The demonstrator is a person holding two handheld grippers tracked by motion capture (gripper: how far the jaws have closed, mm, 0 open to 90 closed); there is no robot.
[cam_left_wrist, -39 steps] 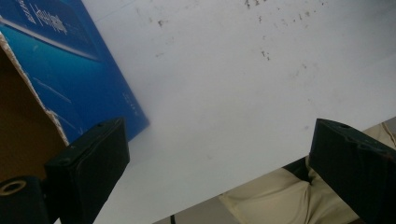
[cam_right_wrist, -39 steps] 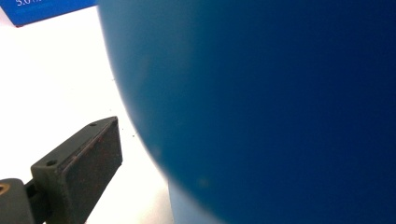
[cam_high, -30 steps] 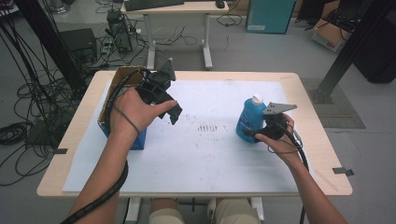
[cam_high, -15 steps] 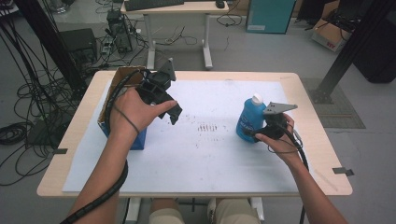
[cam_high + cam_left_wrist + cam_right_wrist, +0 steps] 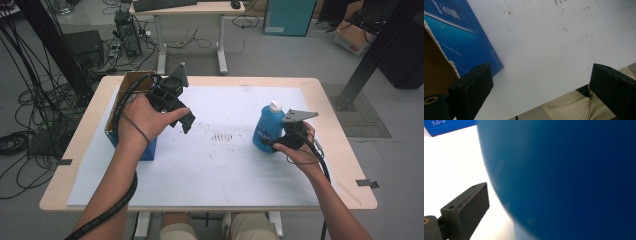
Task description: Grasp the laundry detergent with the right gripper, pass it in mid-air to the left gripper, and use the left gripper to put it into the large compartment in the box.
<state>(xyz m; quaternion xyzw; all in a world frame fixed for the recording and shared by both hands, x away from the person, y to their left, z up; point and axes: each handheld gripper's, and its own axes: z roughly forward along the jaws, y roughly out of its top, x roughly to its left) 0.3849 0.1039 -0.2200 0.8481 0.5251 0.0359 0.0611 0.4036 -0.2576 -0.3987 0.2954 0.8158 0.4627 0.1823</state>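
A blue bottle (image 5: 266, 131) with a white cap stands upright on the white sheet (image 5: 225, 165), right of centre. My right gripper (image 5: 275, 142) sits low against its near-right side. In the right gripper view the bottle (image 5: 564, 177) looms close, and one black fingertip (image 5: 466, 212) stands apart from its wall with sheet showing between; the other is hidden. My left gripper (image 5: 184, 118) hovers over the sheet beside an open blue box (image 5: 131, 131). In the left gripper view that gripper (image 5: 542, 92) is spread wide and holds nothing, with the box's blue side (image 5: 454, 37) at upper left.
The wooden table (image 5: 330, 100) carries the sheet, which has dark specks (image 5: 222, 136) at its middle. Cables and equipment lie on the floor to the left, and another desk (image 5: 190, 10) stands beyond. The person's trousers (image 5: 571, 107) show past the near edge.
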